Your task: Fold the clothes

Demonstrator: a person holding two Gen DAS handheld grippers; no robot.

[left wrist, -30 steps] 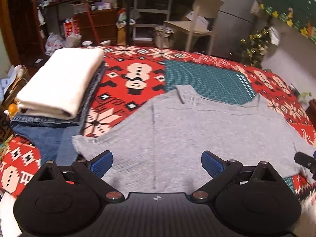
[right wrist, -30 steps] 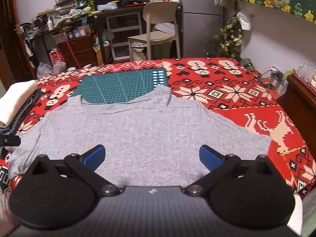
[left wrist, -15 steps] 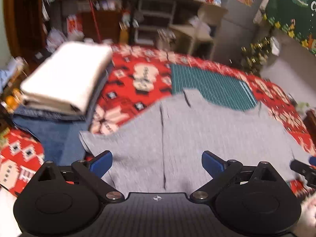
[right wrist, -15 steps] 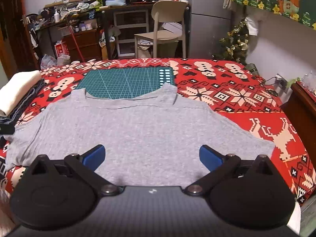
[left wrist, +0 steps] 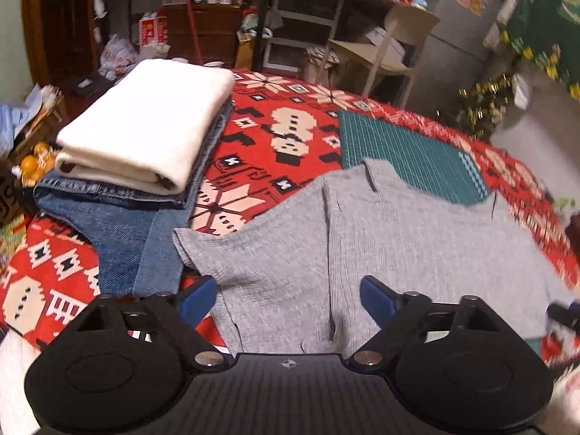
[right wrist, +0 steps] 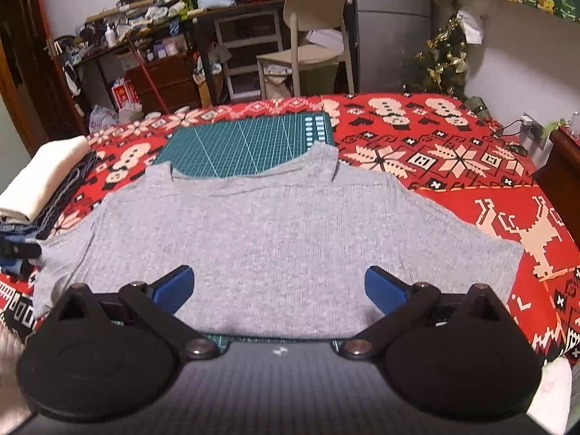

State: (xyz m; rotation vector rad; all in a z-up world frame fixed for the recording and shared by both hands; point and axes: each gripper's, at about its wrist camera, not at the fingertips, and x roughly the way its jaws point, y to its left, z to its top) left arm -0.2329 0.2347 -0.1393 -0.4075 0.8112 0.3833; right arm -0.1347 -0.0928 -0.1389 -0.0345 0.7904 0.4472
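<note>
A grey ribbed short-sleeved top [right wrist: 275, 232] lies spread flat on the red patterned cover, its neck over a green cutting mat [right wrist: 250, 148]. In the left wrist view my left gripper [left wrist: 288, 299] hangs over the top's [left wrist: 398, 239] left sleeve and side seam. Its jaws are closing with the cloth beneath and between the blue pads, which do not press on it. My right gripper [right wrist: 279, 288] stands open above the top's near hem, nothing pinched. The tip of the left gripper [right wrist: 18, 252] shows at the sleeve in the right wrist view.
A folded cream cloth [left wrist: 145, 123] sits on folded blue jeans [left wrist: 119, 224] at the left of the cover [left wrist: 275, 137]. Beyond the far edge stand a beige chair [right wrist: 311, 36], cluttered shelves and a small decorated tree [right wrist: 444, 58]. A wooden cabinet [right wrist: 565, 166] stands at right.
The left gripper has slid leftward over the top toward its left sleeve and its blue pads now stand closer together. The right gripper has kept still and open.
</note>
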